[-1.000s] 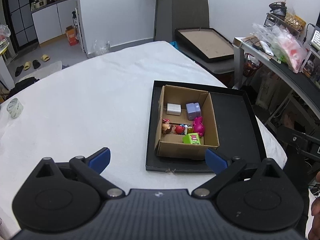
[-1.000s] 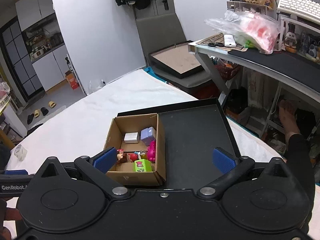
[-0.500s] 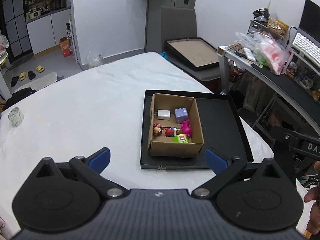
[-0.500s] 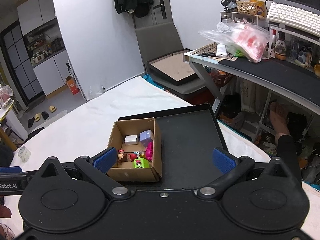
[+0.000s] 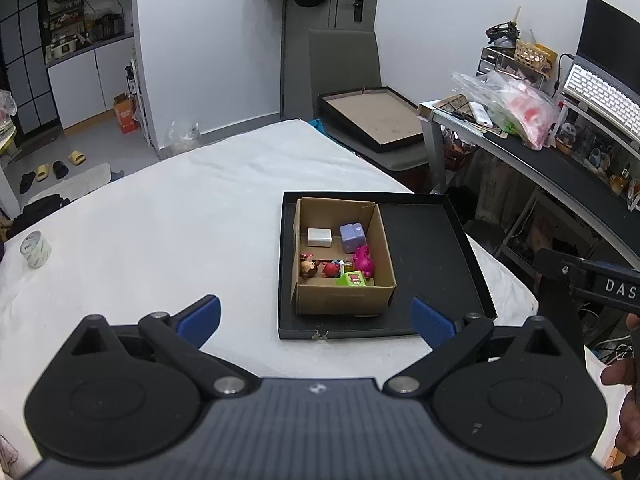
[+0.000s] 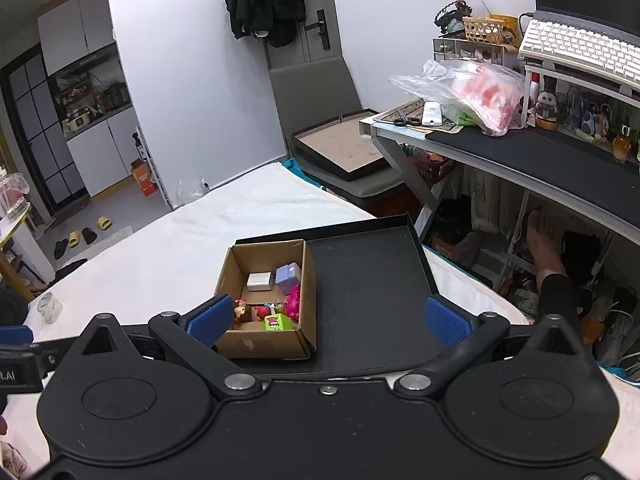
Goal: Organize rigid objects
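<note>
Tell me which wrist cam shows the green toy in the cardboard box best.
Left wrist: the green toy sits unobstructed against the near wall of the cardboard box. In the right wrist view the green toy shows too, slightly smaller, with the gripper's blue finger close beside it.

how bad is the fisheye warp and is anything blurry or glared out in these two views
Left wrist view: strong barrel warp, black corners, the black tray edges splay outward; the cardboard box and toys are sharp, light even, shadows soft. Right wrist view: same warp, the desk bows; no glare, the open right gripper is crisp.
</note>
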A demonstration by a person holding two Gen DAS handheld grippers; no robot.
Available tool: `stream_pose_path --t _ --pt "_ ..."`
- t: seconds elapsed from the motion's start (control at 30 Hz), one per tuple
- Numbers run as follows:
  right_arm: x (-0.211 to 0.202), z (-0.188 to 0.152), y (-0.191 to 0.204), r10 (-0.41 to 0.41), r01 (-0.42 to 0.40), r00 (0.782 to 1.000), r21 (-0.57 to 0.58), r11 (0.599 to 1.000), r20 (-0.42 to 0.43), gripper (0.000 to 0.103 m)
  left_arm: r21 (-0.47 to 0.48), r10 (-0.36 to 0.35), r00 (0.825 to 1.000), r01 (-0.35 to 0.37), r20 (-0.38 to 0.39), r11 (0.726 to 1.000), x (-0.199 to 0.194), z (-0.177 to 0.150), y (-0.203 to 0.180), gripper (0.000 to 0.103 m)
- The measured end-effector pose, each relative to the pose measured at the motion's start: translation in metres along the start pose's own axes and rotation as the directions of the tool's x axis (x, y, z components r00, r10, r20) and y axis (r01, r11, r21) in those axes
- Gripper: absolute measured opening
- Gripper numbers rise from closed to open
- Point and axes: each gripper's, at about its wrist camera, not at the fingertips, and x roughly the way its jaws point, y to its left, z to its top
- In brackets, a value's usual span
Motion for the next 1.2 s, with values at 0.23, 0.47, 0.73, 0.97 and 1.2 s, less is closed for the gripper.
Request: stream_pose_path --t 0.23,0.47,0.73,0.97,1.2 --pt "-0.003 -0.003 -0.003 -0.012 0.012 1.000 -0.003 1.000 0.003 0.103 0.010 0.000 1.000 0.001 -0.004 1.000 0.003 -0.003 -0.006 0.101" --pt "-0.003 -0.005 0.002 0.000 0.000 1.000 -0.028 1.000 -0.004 0.103 0.013 0.011 1.000 -0.011 -0.006 1.000 0.006 -0.005 -0.007 0.101" --pt "-0.001 -0.008 0.009 0.008 -0.009 1.000 -0.057 0.998 -0.021 0.103 -0.004 0.020 1.000 -0.020 -0.010 1.000 0.008 -0.005 -0.002 0.101" --pt "-0.003 -0.010 0.015 0.017 -0.018 1.000 -0.077 0.997 -0.024 0.103 -0.012 0.022 1.000 -0.022 -0.009 1.000 0.008 -0.005 0.001 0.101" --pt "-0.004 -0.010 0.017 0.052 -0.054 0.998 -0.069 0.996 -0.038 0.103 -0.014 0.023 1.000 -0.023 -0.014 1.000 0.009 -0.006 0.002 0.101"
